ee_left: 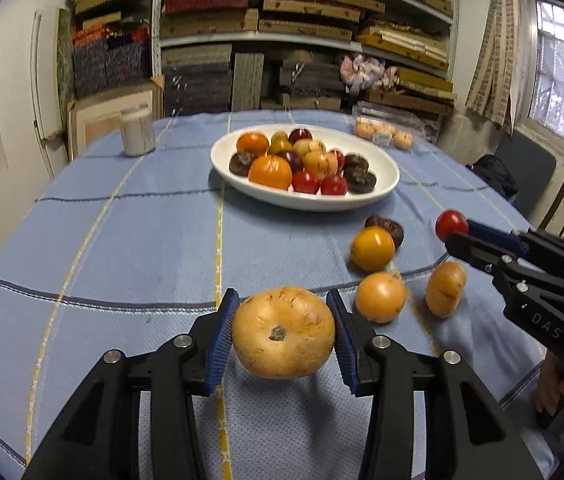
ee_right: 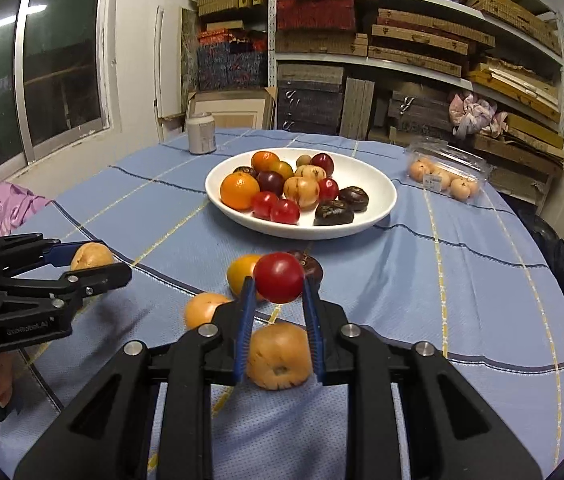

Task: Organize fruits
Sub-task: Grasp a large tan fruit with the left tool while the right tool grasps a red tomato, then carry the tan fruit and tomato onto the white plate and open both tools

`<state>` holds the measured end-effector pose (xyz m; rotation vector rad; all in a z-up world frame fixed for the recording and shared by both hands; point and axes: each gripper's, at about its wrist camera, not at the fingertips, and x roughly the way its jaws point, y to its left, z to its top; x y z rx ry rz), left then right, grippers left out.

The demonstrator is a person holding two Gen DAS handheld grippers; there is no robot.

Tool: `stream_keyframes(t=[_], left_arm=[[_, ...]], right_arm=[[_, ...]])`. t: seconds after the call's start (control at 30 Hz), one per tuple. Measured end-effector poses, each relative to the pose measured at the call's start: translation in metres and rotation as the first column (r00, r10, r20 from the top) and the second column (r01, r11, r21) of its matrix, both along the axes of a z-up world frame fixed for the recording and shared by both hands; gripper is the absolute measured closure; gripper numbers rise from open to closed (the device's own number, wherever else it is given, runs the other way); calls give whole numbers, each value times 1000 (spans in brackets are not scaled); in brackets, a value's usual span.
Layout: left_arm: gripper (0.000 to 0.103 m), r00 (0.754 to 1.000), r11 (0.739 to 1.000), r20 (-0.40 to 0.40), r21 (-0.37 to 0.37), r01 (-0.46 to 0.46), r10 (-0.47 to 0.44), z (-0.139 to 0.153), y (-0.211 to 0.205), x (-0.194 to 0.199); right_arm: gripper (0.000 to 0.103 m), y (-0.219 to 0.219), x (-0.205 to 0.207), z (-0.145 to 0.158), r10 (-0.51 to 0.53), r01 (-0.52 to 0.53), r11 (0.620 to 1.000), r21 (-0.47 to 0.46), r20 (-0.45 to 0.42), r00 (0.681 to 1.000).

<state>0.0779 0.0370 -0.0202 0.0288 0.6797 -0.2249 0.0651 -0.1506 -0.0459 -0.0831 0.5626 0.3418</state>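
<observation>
White bowl (ee_right: 381,208) — blue striped tablecloth (ee_right: 461,280) — red tomato (ee_right: 279,277).

Tan round fruit (ee_left: 283,332) and red fruit (ee_right: 279,283) held aloft, white plate (ee_left: 381,160) heaped with mixed fruits

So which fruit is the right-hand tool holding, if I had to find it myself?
Start at the white bowl of fruit on the blue tablecloth. Nearer the camera, loose fruit lie on the cloth. Above them the right gripper holds the small red fruit in its jaws: the only glossy red one outside the bowl; its neighbours are orange, tan or dark brown.
</observation>
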Motion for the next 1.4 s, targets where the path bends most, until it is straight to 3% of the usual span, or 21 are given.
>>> stream_keyframes(t=[0.23,0.47,0.63,0.73,0.87,0.97,1.07,1.23,1.27,1.33,1.4], left_arm=[[58,999,1000,40,-19,-5,6,30,-1,21],[58,984,999,176,-9,-32,33,107,-20,73],[58,968,995,231,-36,-89,95,138,-31,120],[58,973,994,203,-12,-110,110,123,-38,150],[58,991,995,84,-1,-100,100,79,-44,193],[58,996,996,17,9,-90,90,56,-42,212],[58,997,997,-37,-11,-74,74,37,-39,222],[56,996,997,-45,31,-73,74,21,-44,224],[54,997,997,-43,35,-69,70,20,-45,223],[37,997,996,-33,45,-71,72,21,-45,222],[32,995,993,-6,72,-95,96,24,-43,220]], right_arm=[[80,-6,-2,21,-5,4,999,49,39,999],[80,-20,30,121,-56,33,992,119,192,980],[80,-33,70,159,-100,51,975,215,224,969],[80,-34,111,145,-110,71,972,222,168,980],[79,-28,172,87,-98,95,978,186,11,995],[79,-25,204,48,-79,98,982,163,-115,990],[79,-29,217,22,-81,112,981,161,-184,979],[77,-17,220,4,-76,98,989,106,-200,977],[73,-14,219,4,-78,96,991,90,-190,979],[56,-12,216,3,-86,97,993,60,-167,982],[55,-9,210,5,-90,96,995,37,-140,986]])
